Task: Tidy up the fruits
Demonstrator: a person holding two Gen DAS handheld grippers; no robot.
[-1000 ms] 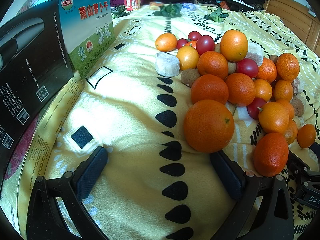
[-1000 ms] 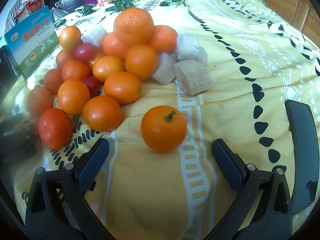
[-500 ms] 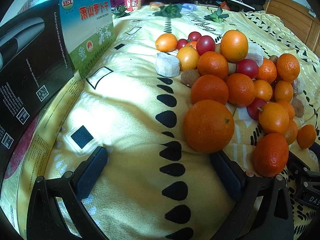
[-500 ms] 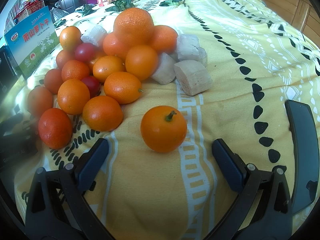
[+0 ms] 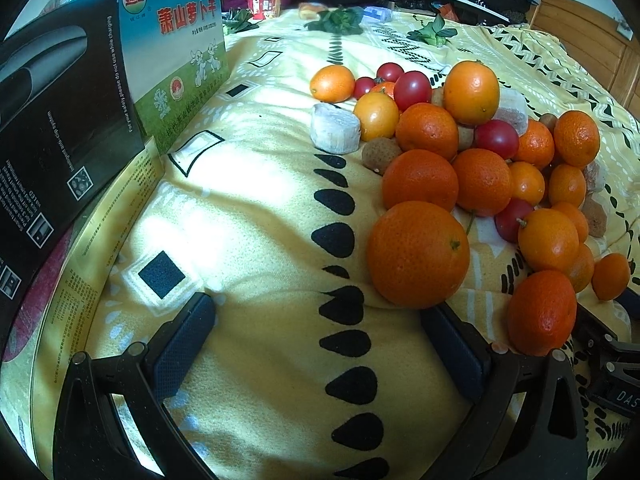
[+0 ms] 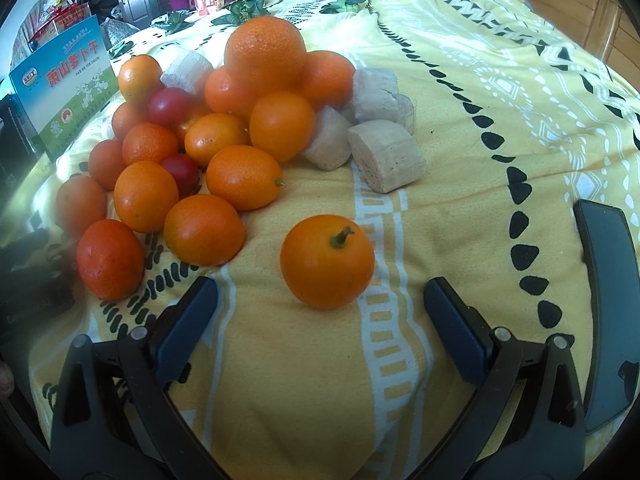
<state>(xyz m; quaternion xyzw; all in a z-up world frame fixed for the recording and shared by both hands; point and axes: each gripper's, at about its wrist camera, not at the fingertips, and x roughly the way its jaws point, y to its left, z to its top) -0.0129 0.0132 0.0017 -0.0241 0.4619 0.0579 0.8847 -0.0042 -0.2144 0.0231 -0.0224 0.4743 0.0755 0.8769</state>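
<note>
Bedding: yellow patterned blanket (image 6: 500, 92) carries the fruit pile (image 6: 224, 128). Green box (image 5: 176, 52) reads "萧山萝卜干"; black box (image 5: 60, 120) reads "Do not use while charging". Lone orange (image 6: 327, 261) sits apart, just ahead of the right gripper (image 6: 320, 312), jaws spread, empty. Left gripper (image 5: 316, 328) likewise spread, beside the big orange (image 5: 418, 254). Judgement: fruit firm, light, prone to roll; grip across the middle.

No visible change btwn earlier frames & now
</note>
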